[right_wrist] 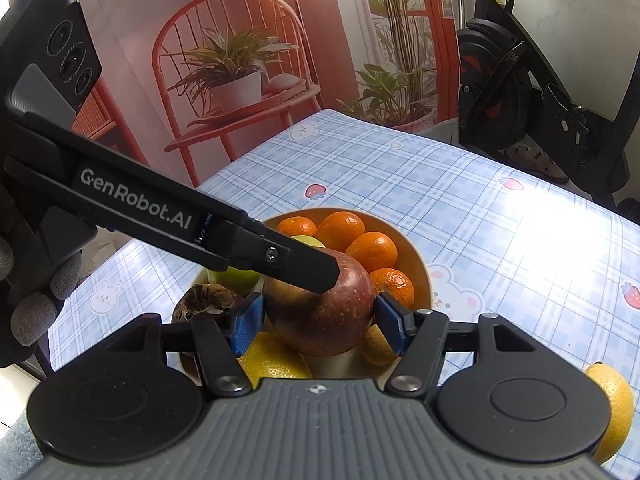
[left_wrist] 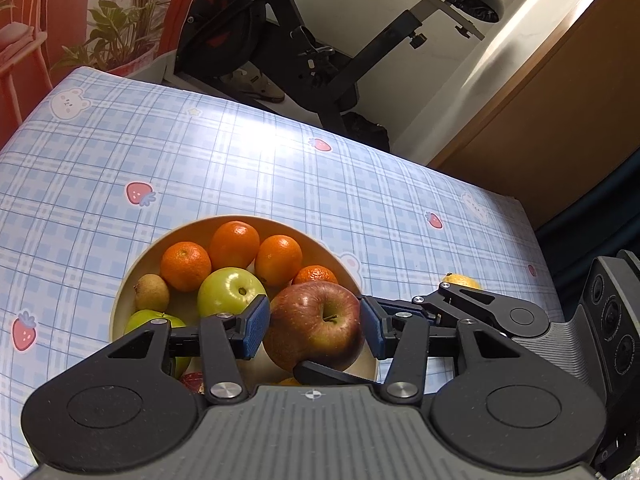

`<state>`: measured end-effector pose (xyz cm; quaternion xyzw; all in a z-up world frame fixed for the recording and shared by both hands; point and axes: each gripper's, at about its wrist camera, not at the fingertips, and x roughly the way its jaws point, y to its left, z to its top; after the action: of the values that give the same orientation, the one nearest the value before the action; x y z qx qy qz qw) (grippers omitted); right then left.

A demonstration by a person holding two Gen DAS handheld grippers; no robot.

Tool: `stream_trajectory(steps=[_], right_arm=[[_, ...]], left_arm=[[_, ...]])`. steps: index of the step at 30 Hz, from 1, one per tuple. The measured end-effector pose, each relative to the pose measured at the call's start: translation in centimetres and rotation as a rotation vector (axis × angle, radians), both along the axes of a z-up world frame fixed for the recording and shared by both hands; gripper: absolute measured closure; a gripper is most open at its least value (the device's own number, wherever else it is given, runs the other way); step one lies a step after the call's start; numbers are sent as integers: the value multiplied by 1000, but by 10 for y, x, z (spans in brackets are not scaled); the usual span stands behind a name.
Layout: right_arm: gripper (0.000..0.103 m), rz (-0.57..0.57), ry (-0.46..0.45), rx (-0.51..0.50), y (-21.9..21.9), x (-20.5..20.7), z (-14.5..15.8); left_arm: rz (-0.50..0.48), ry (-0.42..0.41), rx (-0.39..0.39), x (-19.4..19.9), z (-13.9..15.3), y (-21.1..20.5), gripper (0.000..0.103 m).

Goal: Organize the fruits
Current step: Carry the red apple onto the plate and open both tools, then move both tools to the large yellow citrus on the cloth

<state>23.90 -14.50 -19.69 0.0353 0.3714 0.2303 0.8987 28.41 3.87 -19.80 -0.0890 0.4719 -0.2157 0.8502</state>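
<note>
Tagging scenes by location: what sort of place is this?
Likely a room in a home: an exercise bike behind a table with a cartoon plaid tablecloth, a fruit bowl, and a printed chair-and-plants backdrop.

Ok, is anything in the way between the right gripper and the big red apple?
Nothing visible: the right gripper already pinches the red apple by its sides, and the left gripper holds it too.
</note>
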Motion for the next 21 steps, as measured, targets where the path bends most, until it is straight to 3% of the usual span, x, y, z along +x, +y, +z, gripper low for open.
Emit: stream_trajectory(steps=[12, 18, 21], right_arm=[[40, -19, -105, -77, -21, -31, 13], [40, -116, -225, -84, -59, -63, 12], [40, -155, -231, -89, -77, -71, 7]], left_arm=[[3, -74, 5, -7, 16, -12, 51], [-28, -116, -9, -11, 19, -32, 51], [-48, -118, -5, -11, 16, -47, 51]])
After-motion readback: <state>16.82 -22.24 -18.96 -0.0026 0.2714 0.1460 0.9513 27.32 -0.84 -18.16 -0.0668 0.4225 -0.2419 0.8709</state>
